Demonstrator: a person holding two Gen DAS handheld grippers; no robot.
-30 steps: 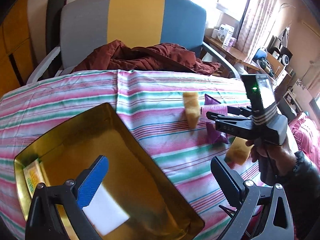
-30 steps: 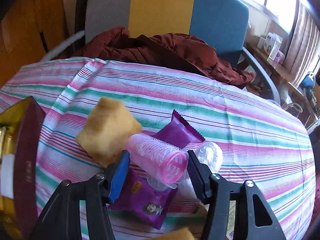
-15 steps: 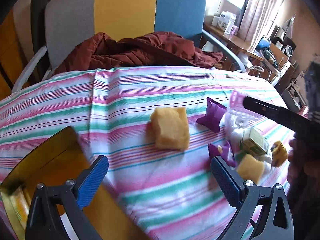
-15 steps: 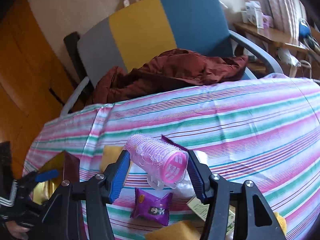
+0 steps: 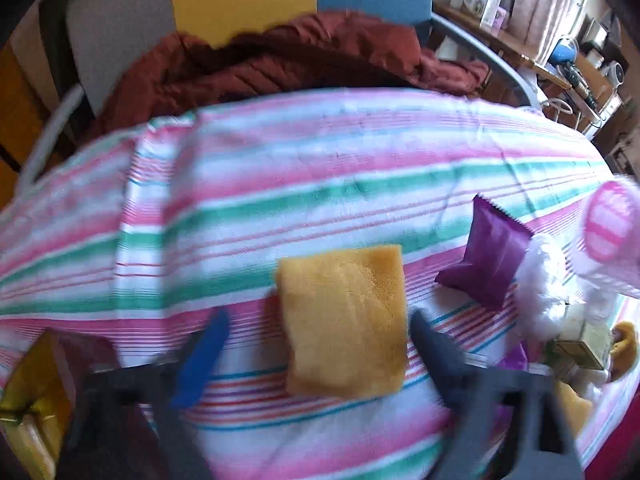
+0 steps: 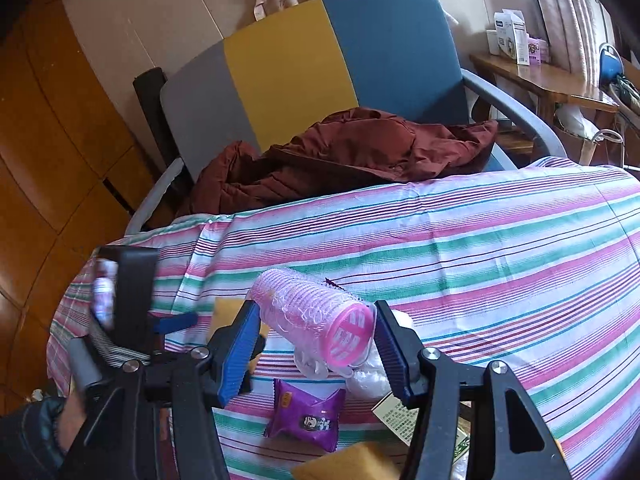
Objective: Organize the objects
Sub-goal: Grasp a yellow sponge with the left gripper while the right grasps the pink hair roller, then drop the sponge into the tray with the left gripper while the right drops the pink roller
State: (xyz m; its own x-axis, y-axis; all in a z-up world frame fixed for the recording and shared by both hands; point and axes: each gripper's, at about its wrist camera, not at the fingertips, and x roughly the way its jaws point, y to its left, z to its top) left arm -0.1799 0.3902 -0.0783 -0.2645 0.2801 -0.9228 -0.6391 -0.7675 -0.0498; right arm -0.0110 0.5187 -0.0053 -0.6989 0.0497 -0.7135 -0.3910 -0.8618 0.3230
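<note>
My right gripper (image 6: 314, 340) is shut on a pink hair roller (image 6: 316, 316) and holds it above the striped tablecloth (image 6: 480, 248); the roller also shows at the right edge of the left wrist view (image 5: 608, 232). My left gripper (image 5: 316, 344) is open, its jaws either side of a yellow sponge (image 5: 344, 320) lying on the cloth; whether they touch it is unclear in the blur. In the right wrist view the left gripper sits at the left (image 6: 176, 322). A gold tray (image 5: 24, 400) is at the lower left.
Purple snack packets (image 5: 492, 256) (image 6: 306, 414), a white plastic wad (image 5: 540, 292), a small green box (image 5: 584, 340) and another yellow sponge (image 6: 352, 464) lie on the cloth. A chair (image 6: 300, 52) with a maroon jacket (image 6: 340, 152) stands behind the table.
My left gripper moved off the gold tray to the right and forward, down to the yellow sponge. My right gripper lifted the pink roller up and back from the pile.
</note>
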